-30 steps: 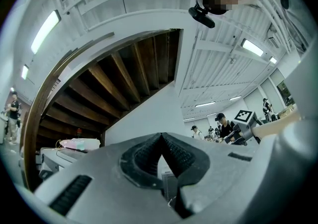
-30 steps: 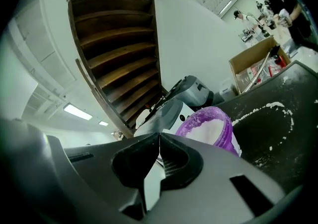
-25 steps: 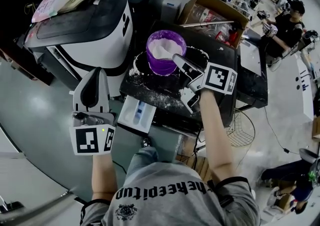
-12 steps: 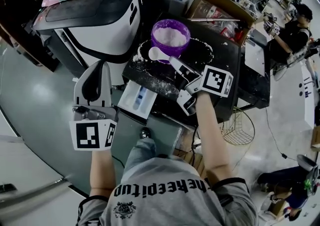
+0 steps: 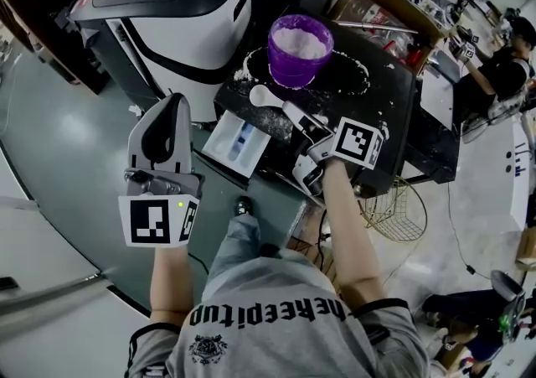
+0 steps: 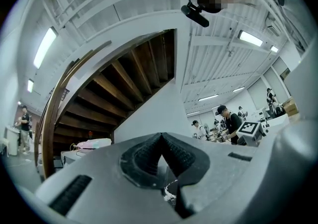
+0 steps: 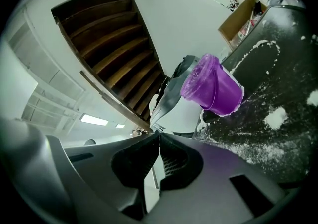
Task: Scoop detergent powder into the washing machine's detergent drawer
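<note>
A purple bucket (image 5: pixel 300 51) of white detergent powder stands on a black table (image 5: pixel 385 100); it also shows in the right gripper view as the purple bucket (image 7: pixel 214 89). My right gripper (image 5: pixel 291 110) is shut on the handle of a white scoop (image 5: pixel 265 96), whose bowl hangs over the table's near left edge, just below the bucket. The open detergent drawer (image 5: pixel 236 142), white with a blue insert, juts out of the washing machine (image 5: pixel 188 20) just left of and below the scoop. My left gripper (image 5: pixel 171 101) is shut and empty, left of the drawer. Whether the scoop carries powder I cannot tell.
Spilled powder rings the bucket and dusts the table. A cardboard box (image 5: pixel 381 1) stands behind the table, and a wire basket (image 5: pixel 394 213) is on the floor at its right. People work at benches at the far right (image 5: pixel 502 66).
My right gripper has lifted the scoop out of the purple bucket and brought it down to the left, toward the drawer. The left gripper has kept its place.
</note>
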Tool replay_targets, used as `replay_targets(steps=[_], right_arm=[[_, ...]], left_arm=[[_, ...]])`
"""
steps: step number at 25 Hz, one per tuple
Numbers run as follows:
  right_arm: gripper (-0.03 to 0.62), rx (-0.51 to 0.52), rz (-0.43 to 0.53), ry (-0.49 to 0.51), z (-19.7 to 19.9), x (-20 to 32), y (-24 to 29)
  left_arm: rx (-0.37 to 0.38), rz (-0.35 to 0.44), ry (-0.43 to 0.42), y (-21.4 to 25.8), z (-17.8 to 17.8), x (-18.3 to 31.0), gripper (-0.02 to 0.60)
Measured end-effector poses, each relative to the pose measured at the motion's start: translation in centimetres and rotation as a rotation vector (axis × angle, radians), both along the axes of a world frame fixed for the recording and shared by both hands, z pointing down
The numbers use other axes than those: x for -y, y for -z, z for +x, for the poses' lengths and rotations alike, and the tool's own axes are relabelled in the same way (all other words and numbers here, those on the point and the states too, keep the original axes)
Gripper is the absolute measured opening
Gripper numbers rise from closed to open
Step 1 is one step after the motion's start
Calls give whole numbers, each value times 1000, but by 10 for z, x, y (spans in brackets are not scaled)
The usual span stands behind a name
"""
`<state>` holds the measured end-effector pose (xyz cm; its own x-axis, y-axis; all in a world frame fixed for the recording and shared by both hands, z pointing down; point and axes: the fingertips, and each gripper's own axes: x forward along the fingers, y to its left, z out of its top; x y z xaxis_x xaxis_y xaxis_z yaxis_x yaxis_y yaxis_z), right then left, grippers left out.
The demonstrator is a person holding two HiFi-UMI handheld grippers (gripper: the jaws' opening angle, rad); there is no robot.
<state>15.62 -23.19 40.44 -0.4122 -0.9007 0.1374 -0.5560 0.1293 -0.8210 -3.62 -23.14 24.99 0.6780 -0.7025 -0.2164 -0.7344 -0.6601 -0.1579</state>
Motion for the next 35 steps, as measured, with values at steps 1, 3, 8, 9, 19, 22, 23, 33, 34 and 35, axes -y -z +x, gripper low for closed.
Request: replay_targets(steps=[1, 3, 8, 9, 19, 22, 23, 33, 34, 35], right_arm=[[3, 0, -11, 2, -3, -2, -6], [3, 7, -28, 7, -10, -4, -16], [3, 40, -41, 39, -31, -6, -37], [3, 37, -47, 44, -35, -6, -42], [3, -2, -108, 95, -73, 1, -83], [3, -30, -116, 104, -80, 5, -93], [3, -41, -118, 106, -83, 7, -96], [3, -222, -163, 161, -102, 15, -130], [3, -236, -164, 167, -103, 15, -132], [3, -251, -165, 173, -104, 16, -133]], left_arm=[[1, -3, 4, -2, -2, -2, 3], [2, -8, 11, -4, -5, -6, 3], [9, -18, 35, -9, -15, -12, 3], [9, -20, 41, -11, -17, -13, 3], [9, -41, 101, -21, -51, -10, 3], [7, -45, 115, -23, -57, -7, 3], [7, -46, 118, -24, -58, -6, 3], [15, -56, 135, -29, -72, 2, 3], [18, -58, 135, -29, -72, 3, 3], [21, -59, 134, -29, -72, 4, 3]])
